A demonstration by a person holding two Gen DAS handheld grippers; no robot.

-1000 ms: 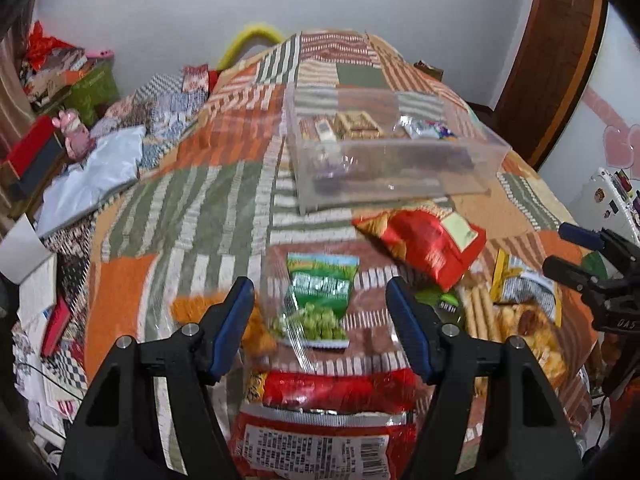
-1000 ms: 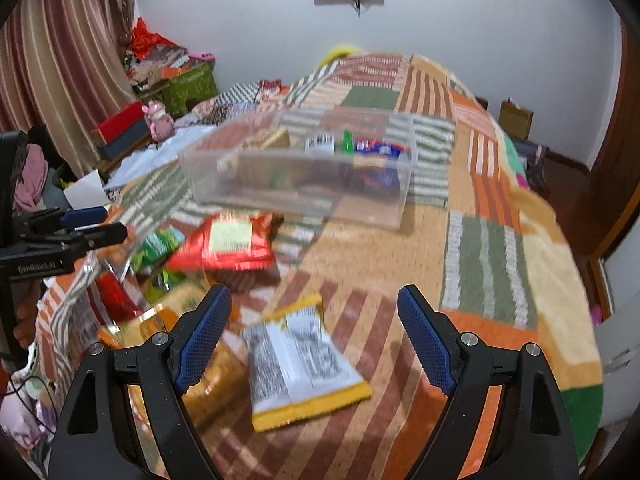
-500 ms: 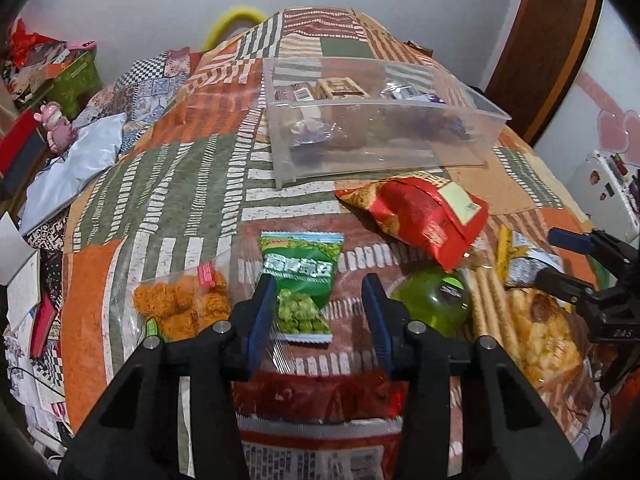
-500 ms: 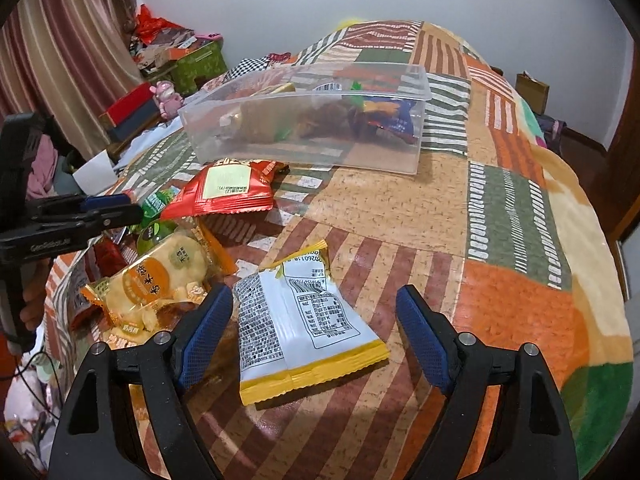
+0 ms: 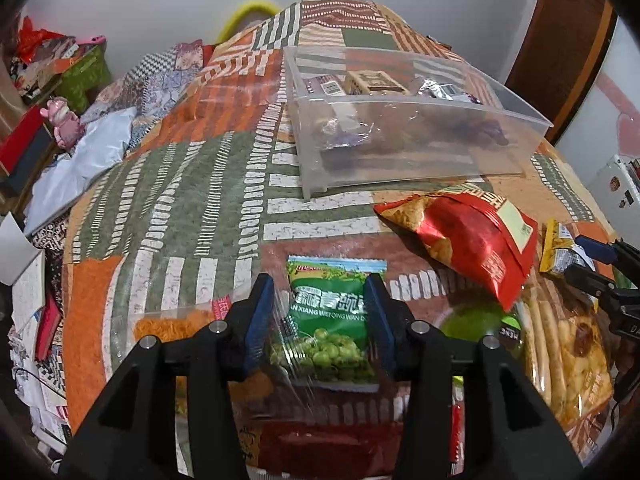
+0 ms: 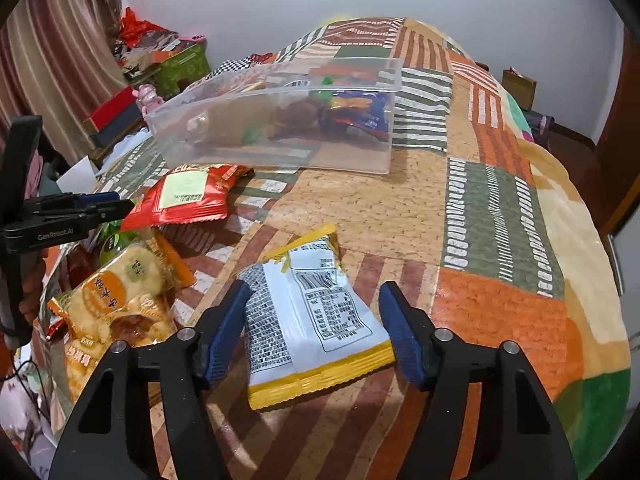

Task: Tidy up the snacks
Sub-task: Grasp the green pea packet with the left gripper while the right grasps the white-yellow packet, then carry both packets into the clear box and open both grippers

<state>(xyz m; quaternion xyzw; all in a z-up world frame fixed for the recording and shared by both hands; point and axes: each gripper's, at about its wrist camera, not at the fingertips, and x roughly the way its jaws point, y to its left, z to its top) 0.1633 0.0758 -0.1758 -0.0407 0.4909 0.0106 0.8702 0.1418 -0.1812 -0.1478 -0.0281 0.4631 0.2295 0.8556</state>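
My left gripper (image 5: pixel 320 300) is low over the bed, its blue pads on either side of a green pea snack bag (image 5: pixel 334 316), partly closed; contact is unclear. My right gripper (image 6: pixel 314 304) is open, its fingers straddling a white and yellow snack packet (image 6: pixel 312 316) that lies face down. A clear plastic bin (image 5: pixel 400 128) holding several snacks sits further up the bed; it also shows in the right wrist view (image 6: pixel 280 120). A red chip bag (image 5: pixel 468 236) lies between the bin and the grippers.
A patchwork blanket (image 6: pixel 500 208) covers the bed. A yellow cracker bag (image 6: pixel 120 300), a green round container (image 5: pixel 480 324) and a clear bag of orange snacks (image 5: pixel 168 328) lie near the front. Boxes and clutter (image 5: pixel 52 92) stand left of the bed.
Both grippers have moved down and forward toward the snacks. The left jaws have narrowed around the green pea bag. The right fingers have narrowed and now straddle the white and yellow packet.
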